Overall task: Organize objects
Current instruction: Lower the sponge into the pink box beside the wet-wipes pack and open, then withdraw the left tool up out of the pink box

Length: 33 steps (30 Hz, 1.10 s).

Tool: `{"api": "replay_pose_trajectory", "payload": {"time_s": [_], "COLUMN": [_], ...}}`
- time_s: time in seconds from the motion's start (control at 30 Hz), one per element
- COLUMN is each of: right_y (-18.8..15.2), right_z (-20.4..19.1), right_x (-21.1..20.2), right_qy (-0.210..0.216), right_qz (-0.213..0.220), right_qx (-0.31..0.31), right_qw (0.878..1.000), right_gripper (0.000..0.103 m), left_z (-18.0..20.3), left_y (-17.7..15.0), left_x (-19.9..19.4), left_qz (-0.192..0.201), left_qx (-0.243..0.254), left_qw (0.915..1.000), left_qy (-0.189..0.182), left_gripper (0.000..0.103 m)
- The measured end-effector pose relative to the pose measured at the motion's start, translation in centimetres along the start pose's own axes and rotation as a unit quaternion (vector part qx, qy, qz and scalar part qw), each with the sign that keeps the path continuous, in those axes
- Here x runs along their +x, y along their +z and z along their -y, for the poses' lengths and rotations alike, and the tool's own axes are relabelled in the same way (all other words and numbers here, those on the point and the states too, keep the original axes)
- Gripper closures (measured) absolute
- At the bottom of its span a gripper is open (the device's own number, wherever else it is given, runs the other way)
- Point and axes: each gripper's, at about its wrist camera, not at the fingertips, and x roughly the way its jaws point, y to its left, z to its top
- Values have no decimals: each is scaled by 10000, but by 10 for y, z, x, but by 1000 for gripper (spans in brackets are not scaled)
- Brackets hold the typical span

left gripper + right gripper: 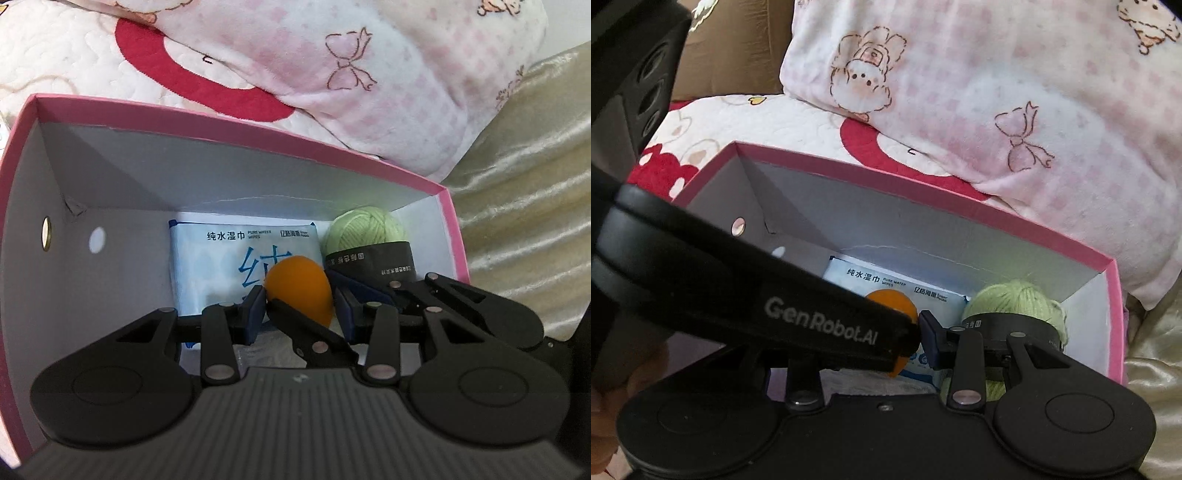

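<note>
An orange ball (299, 291) hangs inside an open pink box (240, 122) with white walls. My left gripper (301, 312) is shut on it, a blue pad on either side. My right gripper (897, 332) reaches in from the right. One of its blue fingers (354, 288) lies against the ball's right side, and a black link crosses in front. In the right wrist view the ball (890, 302) touches the right finger (931, 336). The left gripper's body hides the other finger. A blue pack of wipes (221, 258) and a ball of green yarn (365, 229) lie on the box floor.
The box (923, 199) sits on a white and red quilt (74, 55). A pink plush blanket with bows (369, 74) lies just behind it, and gold satin fabric (517, 184) is on the right. A hand (613, 369) shows at the lower left of the right wrist view.
</note>
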Motion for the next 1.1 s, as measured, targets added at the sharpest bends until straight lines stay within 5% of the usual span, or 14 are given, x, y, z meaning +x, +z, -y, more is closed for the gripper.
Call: {"api": "replay_pose_trajectory", "payload": {"time_s": [0.13,0.43,0.97,1.1], "right_y": [-3,-22,-27,-24], "right_z": [5,12,-22,-38], "right_x": [-2,-39,-83,-100], "right_qy": [-119,-43,446,277], "right_qz": [36,402,659,643], "right_qx": [314,1082,1311,1077], "right_qw": [9994,9933,9882,9917], "right_gripper": [51,50,50,48], "left_z": [4,16,8,9], "left_y": [1,-5,-17,-23], "left_x": [-8,-44,-108,-126], "left_qz": [115,220,221,176], "left_qx": [165,627,902,1041], "left_qw": [9997,9973,9948,9933], "left_qy": [146,312,406,479], "left_gripper": [64,60,53,52]}}
